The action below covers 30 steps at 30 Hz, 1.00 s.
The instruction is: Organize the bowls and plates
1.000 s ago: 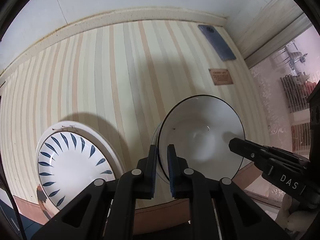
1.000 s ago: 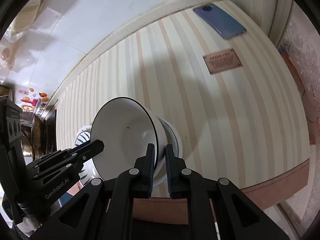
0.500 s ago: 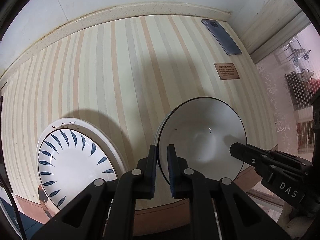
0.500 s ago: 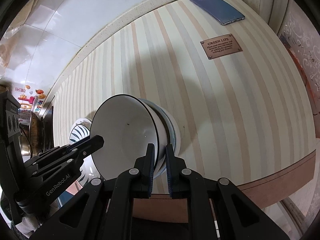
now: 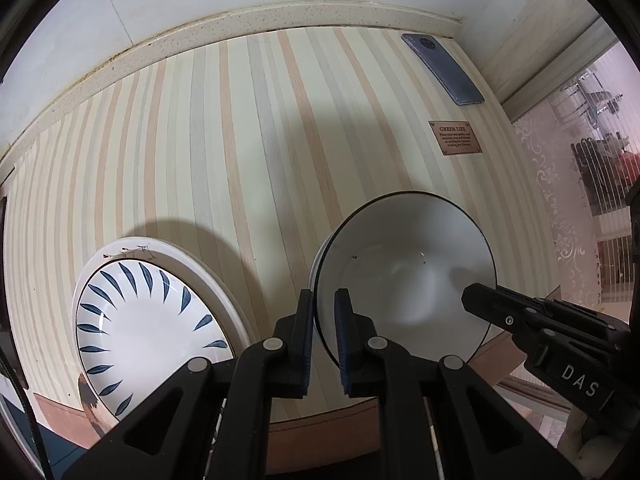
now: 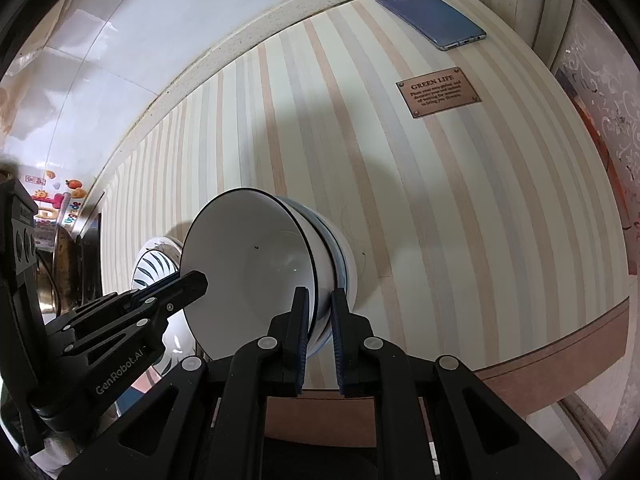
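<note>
A white bowl with a thin black rim sits nested on a second white bowl on the striped table. My left gripper is shut on its left rim, which runs between the blue pads. My right gripper grips the opposite rim; its jaws are opening slightly, with the rim still between the pads. Each gripper shows in the other's view, the right gripper and the left gripper. A plate with blue leaf marks lies to the left of the bowls.
A blue phone lies at the far right corner by the wall. A brown plaque is fixed to the table nearer the bowls. The brown front edge runs just below the grippers.
The held bowl has settled a little lower onto the bowl beneath it. The gap between the right pads is slightly wider. Both hands have barely moved.
</note>
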Available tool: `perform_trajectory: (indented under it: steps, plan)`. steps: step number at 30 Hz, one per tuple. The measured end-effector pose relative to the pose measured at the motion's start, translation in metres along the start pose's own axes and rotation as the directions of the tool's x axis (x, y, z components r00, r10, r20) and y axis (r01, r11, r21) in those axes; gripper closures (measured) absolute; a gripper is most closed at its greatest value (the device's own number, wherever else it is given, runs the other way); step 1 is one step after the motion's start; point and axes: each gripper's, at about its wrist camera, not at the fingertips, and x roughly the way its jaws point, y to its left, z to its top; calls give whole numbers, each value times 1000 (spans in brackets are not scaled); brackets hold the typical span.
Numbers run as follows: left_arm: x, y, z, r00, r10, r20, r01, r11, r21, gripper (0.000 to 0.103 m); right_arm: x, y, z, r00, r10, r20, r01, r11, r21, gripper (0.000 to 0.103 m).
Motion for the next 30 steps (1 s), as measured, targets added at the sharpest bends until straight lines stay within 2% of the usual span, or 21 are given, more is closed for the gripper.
perform_trajectory:
  steps: [4, 9, 10, 12, 13, 19, 20, 21, 22, 23, 30]
  plan:
    - [-8, 1, -2, 1000, -3, -20, 3, 1000, 4, 93, -4, 0, -1, 1000, 5, 1, -5, 1000, 16, 88]
    - [-36, 1, -5, 1000, -13, -17, 13, 1000, 21, 93, -23, 8, -9, 1000, -18, 21, 18, 1000, -4, 85]
    - [-44, 1, -6, 1000, -20, -6, 20, 1000, 23, 91, -29, 11, -12, 999, -31, 31, 31, 999, -12, 84]
    - [-62, 0, -7, 999, -28, 20, 28, 999, 35, 88, -42, 16, -17, 998, -45, 50, 47, 999, -26, 70]
    - [-70, 0, -7, 999, -34, 31, 32, 999, 41, 86, -49, 19, -21, 997, -49, 61, 51, 998, -33, 67]
    - [-112, 1, -15, 994, -60, 92, 54, 996, 66, 64, -89, 36, -40, 994, -59, 94, 65, 996, -66, 41]
    - [-117, 1, -16, 993, -61, 99, 54, 996, 71, 52, -95, 38, -43, 993, -56, 100, 63, 996, -70, 33]
    - [-122, 1, -17, 992, -59, 108, 52, 996, 75, 47, -101, 41, -45, 993, -53, 107, 62, 995, -76, 27]
    - [-125, 2, -18, 992, -59, 113, 50, 996, 78, 35, -106, 43, -48, 992, -52, 114, 61, 995, -80, 26]
    - [-129, 2, -19, 991, -63, 118, 54, 995, 78, 30, -111, 45, -51, 992, -52, 119, 62, 994, -85, 25]
    - [-148, 1, -28, 986, -96, 138, 86, 994, 72, 25, -140, 52, -65, 989, -52, 141, 65, 994, -87, 13]
